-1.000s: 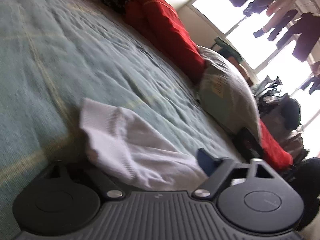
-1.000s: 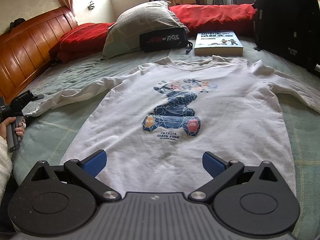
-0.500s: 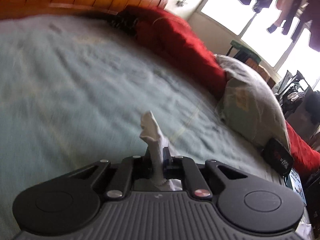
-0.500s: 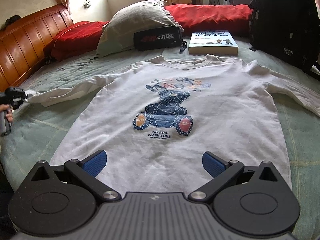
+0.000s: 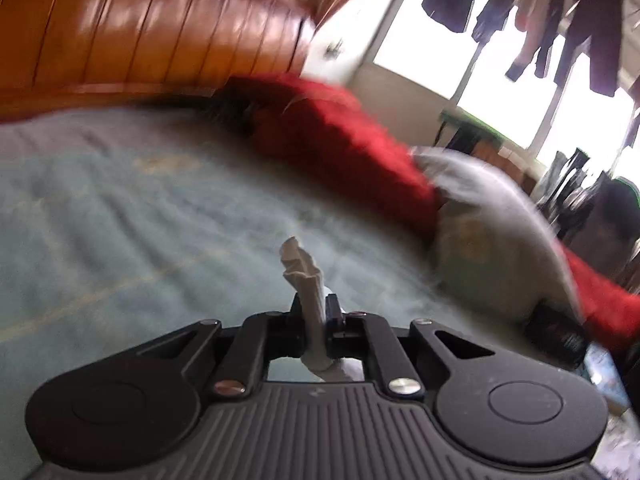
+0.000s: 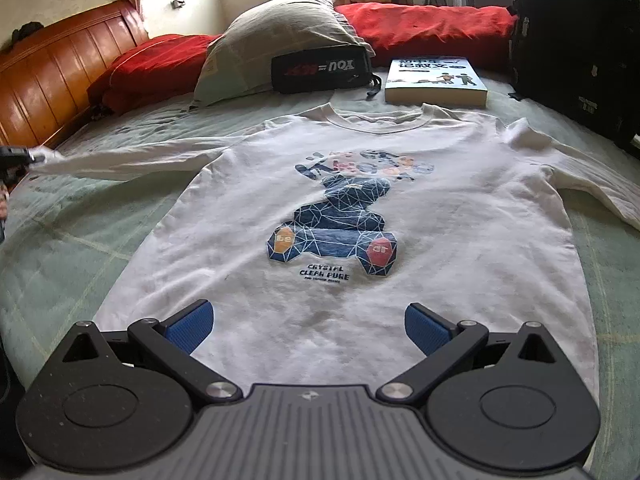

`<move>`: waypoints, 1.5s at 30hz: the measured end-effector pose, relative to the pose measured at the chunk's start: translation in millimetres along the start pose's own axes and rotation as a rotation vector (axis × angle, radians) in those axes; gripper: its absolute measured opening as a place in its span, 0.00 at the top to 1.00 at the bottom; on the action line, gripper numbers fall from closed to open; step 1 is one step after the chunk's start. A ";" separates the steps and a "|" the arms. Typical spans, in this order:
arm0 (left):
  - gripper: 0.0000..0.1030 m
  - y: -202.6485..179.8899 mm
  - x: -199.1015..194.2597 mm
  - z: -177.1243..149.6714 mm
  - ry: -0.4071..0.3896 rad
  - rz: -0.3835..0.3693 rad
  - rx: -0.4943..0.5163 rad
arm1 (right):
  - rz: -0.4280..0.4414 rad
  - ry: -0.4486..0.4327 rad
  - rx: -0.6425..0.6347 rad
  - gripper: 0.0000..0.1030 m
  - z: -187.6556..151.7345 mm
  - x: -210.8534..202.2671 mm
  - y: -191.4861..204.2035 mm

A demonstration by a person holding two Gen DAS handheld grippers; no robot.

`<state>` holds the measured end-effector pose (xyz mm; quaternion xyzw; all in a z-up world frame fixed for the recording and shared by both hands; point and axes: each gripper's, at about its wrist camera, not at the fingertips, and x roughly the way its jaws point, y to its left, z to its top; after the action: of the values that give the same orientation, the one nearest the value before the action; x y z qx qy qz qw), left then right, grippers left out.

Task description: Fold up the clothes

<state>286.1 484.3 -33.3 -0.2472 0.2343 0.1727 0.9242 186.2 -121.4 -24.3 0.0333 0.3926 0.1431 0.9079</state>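
Now, left gripper (image 5: 314,312): we see it pinching the sleeve cuff (image 5: 302,270), jaws easing apart slightly.
Right gripper (image 6: 308,326): fingers spread, empty, above the white sweatshirt (image 6: 360,208).

White sweatshirt (image 6: 460,208), navy faceted bear print, orange and red patches. Pale green bedspread (image 6: 80,232), faint cream lines. Red blanket (image 6: 424,24). Grey pillow (image 6: 276,40). Blue pads (image 6: 188,326) on black tongs.

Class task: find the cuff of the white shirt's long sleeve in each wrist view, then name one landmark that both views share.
Left wrist: the cuff stands low at centre, pinched in the left claw.
Right wrist: the cuff sits at the far left edge, mid-height.
Shared landmark: the grey pillow against the red bedding.
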 end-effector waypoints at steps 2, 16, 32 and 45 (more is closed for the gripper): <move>0.85 11.1 5.7 -5.1 0.053 0.061 -0.010 | 0.003 0.002 0.002 0.00 -0.1 0.9 -0.7; 0.43 -54.3 -21.8 -6.3 0.069 0.070 0.232 | 0.028 -0.019 -0.002 0.00 -0.9 -7.5 0.0; 0.28 -198.1 11.1 -109.4 0.244 -0.177 0.566 | 0.009 -0.055 -0.024 0.00 -3.0 -24.8 -3.1; 0.17 -190.7 -71.6 -145.3 0.277 -0.251 0.674 | 0.169 -0.151 -0.081 0.00 20.1 -28.5 -0.7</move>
<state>259.1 235.6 -36.1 0.0228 0.3687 -0.0634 0.9271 182.3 -129.2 9.4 0.0401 0.3129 0.2317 0.9202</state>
